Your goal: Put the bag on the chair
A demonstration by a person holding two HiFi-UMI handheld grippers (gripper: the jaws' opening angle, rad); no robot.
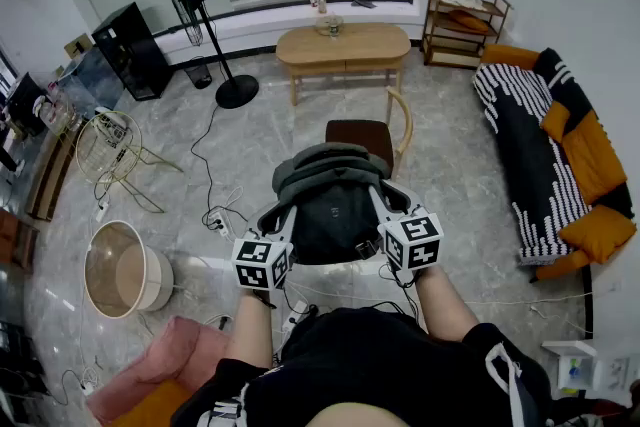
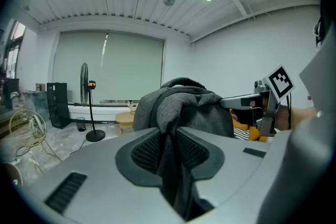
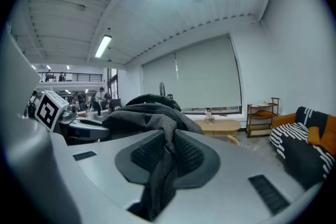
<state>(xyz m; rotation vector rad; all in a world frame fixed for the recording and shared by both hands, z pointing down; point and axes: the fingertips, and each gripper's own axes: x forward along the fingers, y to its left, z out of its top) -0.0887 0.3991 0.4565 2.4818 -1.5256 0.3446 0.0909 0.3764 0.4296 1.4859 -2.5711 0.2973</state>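
A dark grey bag (image 1: pixel 330 200) hangs in the air in front of me, held up between both grippers. My left gripper (image 1: pixel 283 220) is shut on a fold of the bag's fabric at its left side, and my right gripper (image 1: pixel 383 207) is shut on a fold at its right side. In the left gripper view the grey cloth (image 2: pixel 169 152) is pinched between the pads, with the bag (image 2: pixel 194 110) bulging beyond. The right gripper view shows the same pinch on the cloth (image 3: pixel 167 160). The chair (image 1: pixel 360 133), with a brown seat and wooden back, stands just beyond the bag.
A wooden table (image 1: pixel 343 45) stands behind the chair, a floor fan (image 1: pixel 205 25) to its left. A striped sofa (image 1: pixel 550 145) lines the right wall, with a shelf (image 1: pixel 462 25) beside it. A wire stool (image 1: pixel 115 150), a round basket (image 1: pixel 120 267) and floor cables (image 1: pixel 215 215) lie on the left.
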